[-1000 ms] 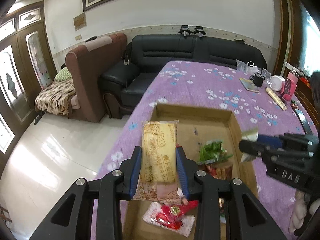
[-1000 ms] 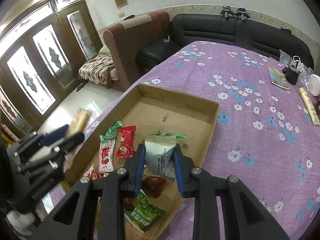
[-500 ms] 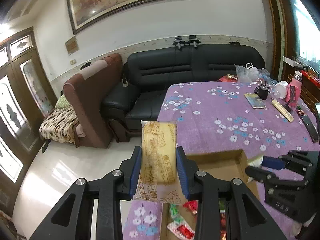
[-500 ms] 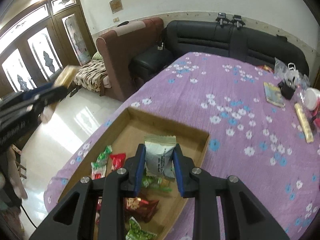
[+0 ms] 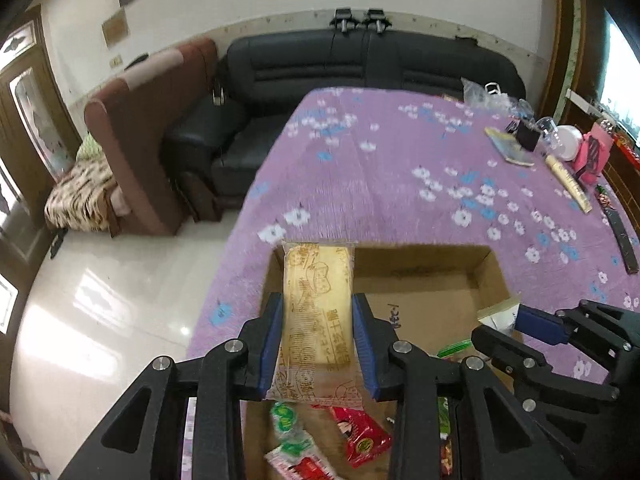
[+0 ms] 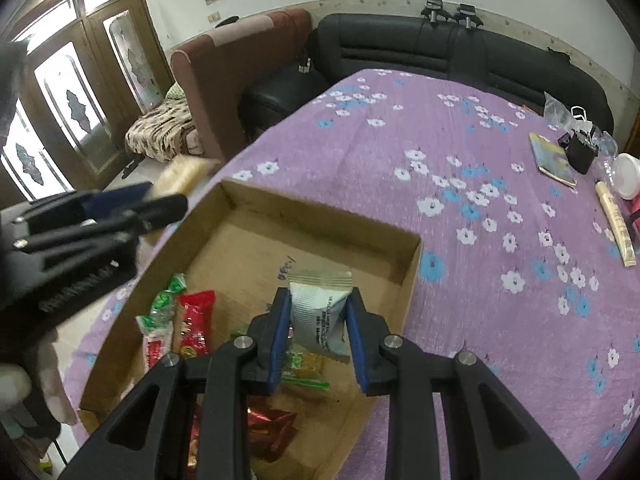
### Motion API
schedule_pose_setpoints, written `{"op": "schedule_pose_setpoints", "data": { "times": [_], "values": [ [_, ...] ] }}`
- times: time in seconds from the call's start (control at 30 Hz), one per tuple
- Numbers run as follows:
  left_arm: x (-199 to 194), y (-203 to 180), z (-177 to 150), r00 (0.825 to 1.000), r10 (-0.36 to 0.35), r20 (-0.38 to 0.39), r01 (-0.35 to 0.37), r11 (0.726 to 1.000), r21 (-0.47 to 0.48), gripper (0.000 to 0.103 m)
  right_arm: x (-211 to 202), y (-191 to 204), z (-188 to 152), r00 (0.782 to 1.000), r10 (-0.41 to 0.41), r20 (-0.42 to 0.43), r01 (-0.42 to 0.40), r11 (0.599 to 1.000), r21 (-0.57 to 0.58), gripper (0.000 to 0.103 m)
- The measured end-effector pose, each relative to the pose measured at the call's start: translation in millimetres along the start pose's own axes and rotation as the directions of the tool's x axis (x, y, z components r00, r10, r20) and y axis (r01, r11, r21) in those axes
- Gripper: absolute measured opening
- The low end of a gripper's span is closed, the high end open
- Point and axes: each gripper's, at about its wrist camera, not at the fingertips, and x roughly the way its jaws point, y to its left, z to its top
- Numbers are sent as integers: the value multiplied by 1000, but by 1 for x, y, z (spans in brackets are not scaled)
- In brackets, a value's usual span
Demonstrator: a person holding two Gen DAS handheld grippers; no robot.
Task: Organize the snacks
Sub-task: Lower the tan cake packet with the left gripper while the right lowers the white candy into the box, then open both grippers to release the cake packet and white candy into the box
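1. Step in hand, as I judge it: both grippers carry a snack above the cardboard box, with placing not yet done.
2. The left gripper has its fingers clamped on a long yellow packet, which hangs over the box's corner at 10 o'clock.
3. The right gripper has its fingers pinched narrow on a small grey-white pouch over the box interior.
4. Next move likely calls for lowering each snack to bare cardboard at 12 o'clock, clear of the red and green packets lying at 8 o'clock.
5. Textures: crinkly glossy film wrappers, crimped pouch ends; matte corrugated box with low walls; soft purple flowered cloth on the bench.
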Motion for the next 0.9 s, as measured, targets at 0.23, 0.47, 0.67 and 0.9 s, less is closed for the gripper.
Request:
{"op": "schedule_pose_setpoints", "data": {
  "times": [0.23,0.47,0.67,0.9],
  "values": [
    [27,-2,-4,998,-6,-56,5,1000,-29,36,23,-2,0,1000,-16,-20,17,1000,4,27],
    [46,0,-11,995,3,-99,-7,999,-37,37,38,-1,-3,999,-18,-38,18,1000,-2,27],
    [50,1,-14,994,-5,-106,-1,999,-49,38,40,0,-5,999,-25,-45,25,1000,-6,27],
    [50,1,-16,995,-1,-102,-5,998,-57,43,41,-2,-6,999,-32,-43,32,999,0,27]
  ]
}}
